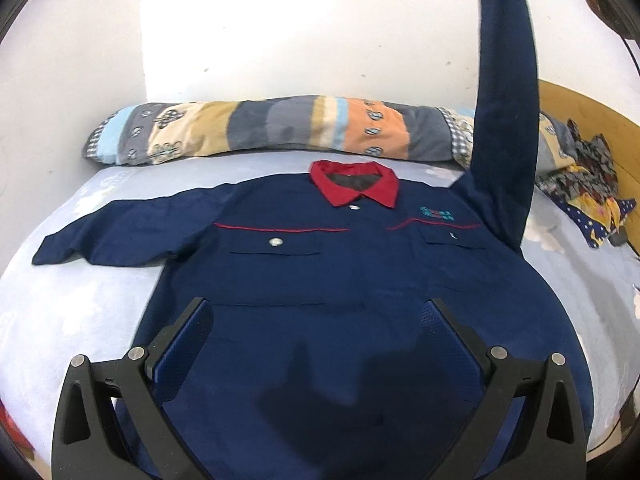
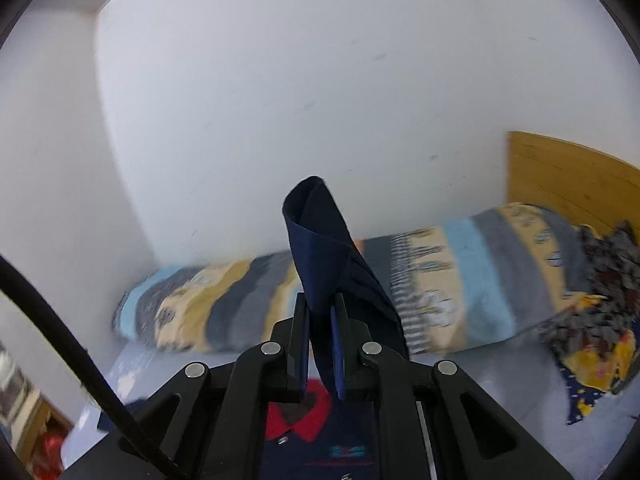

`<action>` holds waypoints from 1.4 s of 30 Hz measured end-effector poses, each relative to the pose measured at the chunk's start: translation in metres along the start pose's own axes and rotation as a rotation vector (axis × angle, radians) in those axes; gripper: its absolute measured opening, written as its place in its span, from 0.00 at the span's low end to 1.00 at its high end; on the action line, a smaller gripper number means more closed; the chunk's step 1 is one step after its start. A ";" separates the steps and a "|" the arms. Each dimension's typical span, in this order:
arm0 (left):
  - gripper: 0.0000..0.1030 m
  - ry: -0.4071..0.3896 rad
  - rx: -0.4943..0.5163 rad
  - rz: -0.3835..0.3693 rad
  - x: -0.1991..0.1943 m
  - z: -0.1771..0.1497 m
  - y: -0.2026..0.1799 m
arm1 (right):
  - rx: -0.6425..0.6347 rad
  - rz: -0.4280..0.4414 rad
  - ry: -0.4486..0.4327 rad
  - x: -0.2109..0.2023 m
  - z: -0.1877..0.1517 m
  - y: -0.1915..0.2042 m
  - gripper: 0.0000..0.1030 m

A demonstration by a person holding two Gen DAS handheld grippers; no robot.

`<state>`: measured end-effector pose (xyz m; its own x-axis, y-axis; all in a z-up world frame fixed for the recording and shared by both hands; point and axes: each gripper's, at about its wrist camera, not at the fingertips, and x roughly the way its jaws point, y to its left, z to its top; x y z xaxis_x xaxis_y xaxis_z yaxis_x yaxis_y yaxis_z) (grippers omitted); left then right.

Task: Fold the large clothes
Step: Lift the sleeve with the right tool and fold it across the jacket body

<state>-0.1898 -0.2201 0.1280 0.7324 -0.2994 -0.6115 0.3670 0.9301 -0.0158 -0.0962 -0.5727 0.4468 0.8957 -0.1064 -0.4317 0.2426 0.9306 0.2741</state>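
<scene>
A navy work shirt (image 1: 320, 264) with a red collar (image 1: 354, 186) lies face up on the bed, its left-side sleeve (image 1: 120, 228) spread flat. My left gripper (image 1: 320, 316) is open and empty, hovering over the shirt's lower body. The other sleeve (image 1: 506, 112) is lifted straight up, high above the bed. My right gripper (image 2: 320, 320) is shut on that sleeve's cuff (image 2: 316, 248), which sticks up between the fingers. The collar (image 2: 298, 416) shows below the right gripper.
A long striped pillow (image 1: 272, 128) lies along the wall at the back of the bed. A pile of patterned clothes (image 1: 584, 184) lies at the right by the wooden headboard (image 1: 580, 112). A black cable (image 2: 68, 344) crosses the right wrist view.
</scene>
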 end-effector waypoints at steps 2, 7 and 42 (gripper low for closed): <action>1.00 -0.002 -0.025 0.006 -0.005 0.000 0.011 | -0.039 0.040 0.036 0.015 -0.016 0.040 0.10; 1.00 -0.009 -0.089 0.027 -0.016 0.002 0.040 | -0.128 0.115 0.133 0.052 -0.066 0.125 0.10; 1.00 -0.006 -0.388 0.204 -0.033 0.000 0.139 | -0.094 0.342 0.703 0.226 -0.415 0.218 0.65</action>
<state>-0.1631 -0.0806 0.1459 0.7715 -0.1011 -0.6281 -0.0278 0.9810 -0.1921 0.0049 -0.2480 0.0520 0.4620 0.4087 -0.7871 -0.0647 0.9006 0.4298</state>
